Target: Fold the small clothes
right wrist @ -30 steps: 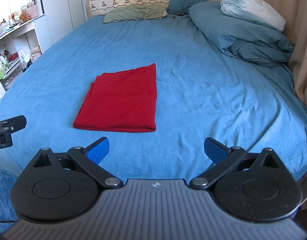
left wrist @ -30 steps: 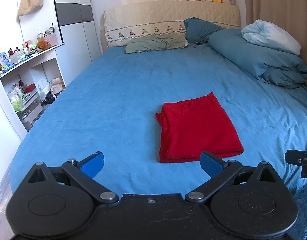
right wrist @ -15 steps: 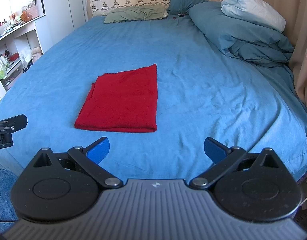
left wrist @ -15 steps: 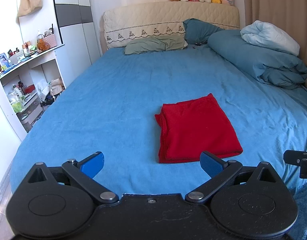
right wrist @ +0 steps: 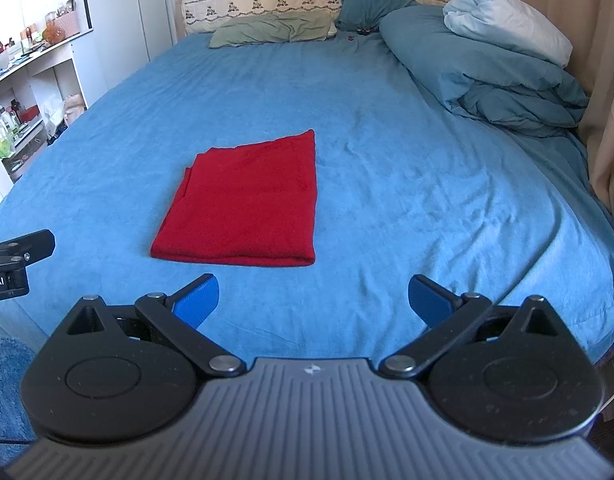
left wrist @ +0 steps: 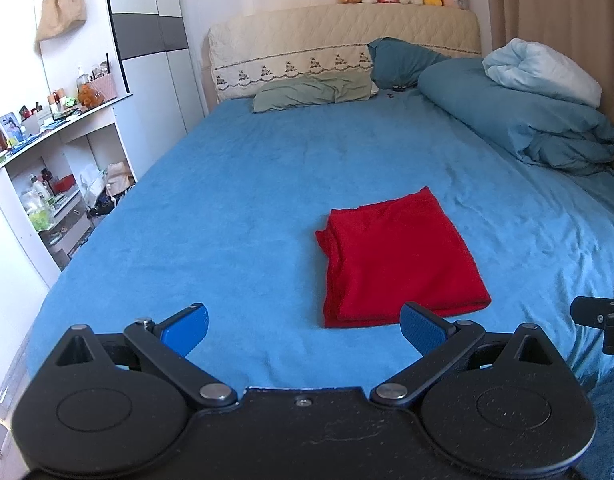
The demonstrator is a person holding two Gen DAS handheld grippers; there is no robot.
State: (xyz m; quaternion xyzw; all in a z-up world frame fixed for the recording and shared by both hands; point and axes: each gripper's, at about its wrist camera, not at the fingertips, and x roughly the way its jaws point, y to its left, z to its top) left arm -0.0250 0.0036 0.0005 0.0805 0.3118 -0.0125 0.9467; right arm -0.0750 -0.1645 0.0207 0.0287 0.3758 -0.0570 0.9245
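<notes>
Showing folded red cloth [left wrist: 399,256], underside hidden

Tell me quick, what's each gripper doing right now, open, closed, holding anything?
Left gripper: open, holding nothing.
Right gripper: open, holding nothing.
The folded red fabric garment lies untouched on the blue bed sheet.

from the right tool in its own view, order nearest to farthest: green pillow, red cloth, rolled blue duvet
From the right tool:
1. Red cloth, folded, just ahead, slightly left.
2. Rolled blue duvet, along the right edge.
3. Green pillow, at the headboard, left.
</notes>
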